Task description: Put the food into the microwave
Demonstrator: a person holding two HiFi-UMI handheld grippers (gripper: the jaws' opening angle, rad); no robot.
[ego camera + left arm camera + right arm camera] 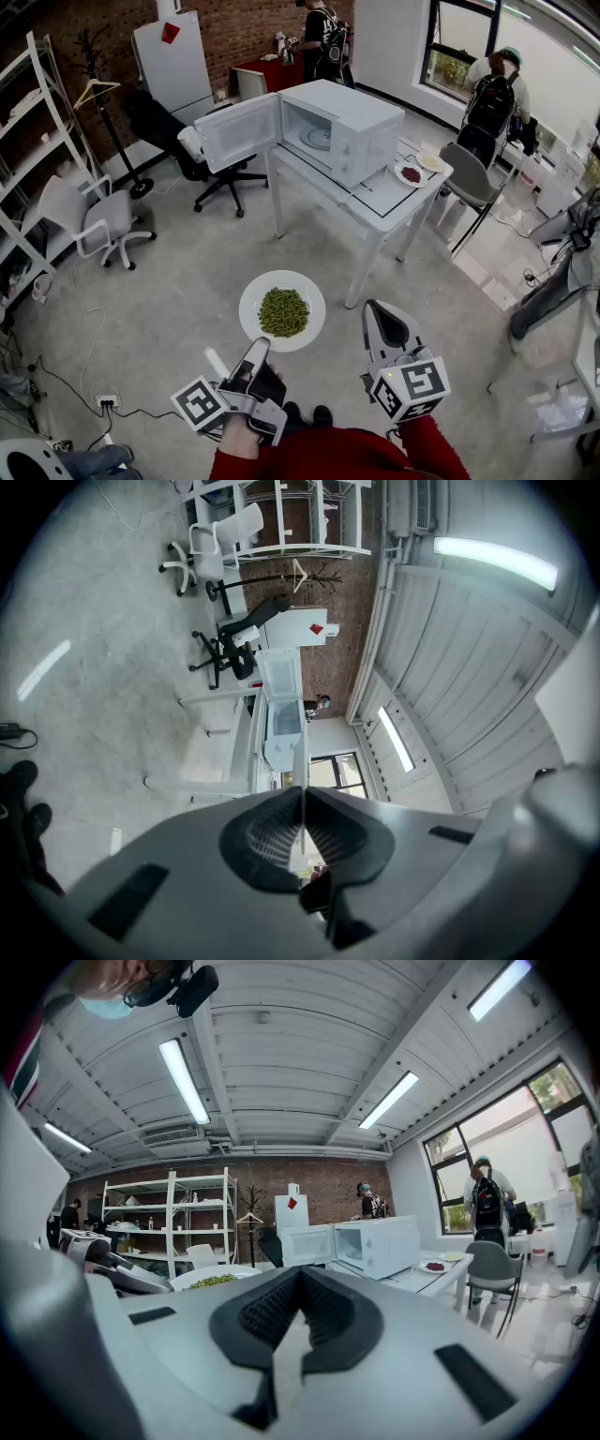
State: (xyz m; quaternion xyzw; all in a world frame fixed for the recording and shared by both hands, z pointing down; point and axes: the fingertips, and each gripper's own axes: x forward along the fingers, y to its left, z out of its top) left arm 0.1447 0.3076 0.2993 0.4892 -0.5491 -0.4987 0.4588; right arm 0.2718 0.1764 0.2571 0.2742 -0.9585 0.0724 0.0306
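Head view looks steeply down; gripper views look level — left one rolled sideways — all share the distant microwave (342, 127).

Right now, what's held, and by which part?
The left gripper pinches the plate of peas by its near rim; the right gripper holds nothing.

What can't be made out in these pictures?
- Head view: the food on the two small plates on the table is too small to name.
- Head view: the left gripper covers the near rim of the big plate, hiding the grip.
- Left gripper view: the big plate shows edge-on only, so its green food is out of sight.
- Head view: the microwave hides part of its own inside.
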